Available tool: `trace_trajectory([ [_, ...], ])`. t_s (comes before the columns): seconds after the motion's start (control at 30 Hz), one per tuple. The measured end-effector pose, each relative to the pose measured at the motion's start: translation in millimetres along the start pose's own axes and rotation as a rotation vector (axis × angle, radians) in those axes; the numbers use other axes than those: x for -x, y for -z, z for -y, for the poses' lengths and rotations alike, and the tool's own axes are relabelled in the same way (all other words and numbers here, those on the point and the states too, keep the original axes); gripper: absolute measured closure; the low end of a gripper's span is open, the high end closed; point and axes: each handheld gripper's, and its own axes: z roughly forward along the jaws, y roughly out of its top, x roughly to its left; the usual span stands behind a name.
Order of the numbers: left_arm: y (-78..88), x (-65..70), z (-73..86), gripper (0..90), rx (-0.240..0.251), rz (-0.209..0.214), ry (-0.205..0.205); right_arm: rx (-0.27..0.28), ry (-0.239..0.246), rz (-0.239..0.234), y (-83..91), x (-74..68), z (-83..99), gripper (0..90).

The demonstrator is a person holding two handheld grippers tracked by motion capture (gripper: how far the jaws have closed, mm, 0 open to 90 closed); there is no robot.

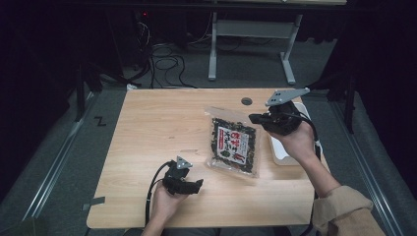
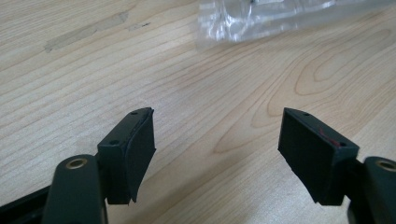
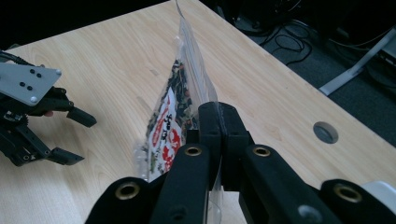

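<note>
Clear crinkly plastic makes up the snack bag (image 1: 233,145), which lies right of the middle of the wooden counter (image 1: 147,132) in the high view, its dark dried contents showing behind a red and white label. It looks light and limp, the sort of thing that sags and swings from wherever it is held, and its film is probably slippery. The flat empty seal along the top edge seems the best place to take hold, since the filling could crush.

That is where the right gripper (image 3: 219,121) has it: in the right gripper view its jaws are pressed together on the clear upper edge, and the bag stands on edge beyond them.

At the lower middle of the high view the left gripper (image 1: 189,184) rests low over the counter with jaws spread wide and nothing between them. A white tray (image 1: 281,150) sits just right of the bag.
</note>
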Motion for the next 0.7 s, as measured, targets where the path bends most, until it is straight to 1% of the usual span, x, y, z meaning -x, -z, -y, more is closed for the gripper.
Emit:
trace_trajectory([
  [0.17, -0.1, 0.7, 0.2, 27.6, -0.003, -0.005, -0.001, 0.011, 0.012, 0.03, 10.2, 2.4, -12.4, 90.0],
  [0.23, 0.0, 0.7, 0.2, 27.6, -0.002, -0.004, -0.001, 0.018, 0.002, 0.038, 14.5, 3.7, -15.6, 90.0],
  [0.27, -0.1, 0.6, 0.2, 27.6, -0.002, -0.005, 0.0, 0.022, 0.004, 0.044, 16.5, 4.8, -16.9, 90.0],
  [0.4, -1.0, 0.3, 0.1, 27.7, -0.009, -0.009, -0.002, 0.04, -0.003, 0.065, 26.5, 10.3, -21.1, 90.0],
  [0.43, -1.1, 0.6, 0.2, 27.7, -0.009, -0.01, -0.003, 0.04, -0.003, 0.065, 26.5, 10.3, -21.1, 90.0],
  [0.63, -1.4, 0.8, 0.3, 27.8, -0.01, -0.011, -0.002, 0.066, -0.024, 0.082, 38.6, 15.6, -22.6, 90.0],
  [0.7, -1.9, 0.8, 0.3, 27.8, -0.012, -0.013, -0.003, 0.075, -0.025, 0.089, 42.3, 17.7, -24.0, 90.0],
])
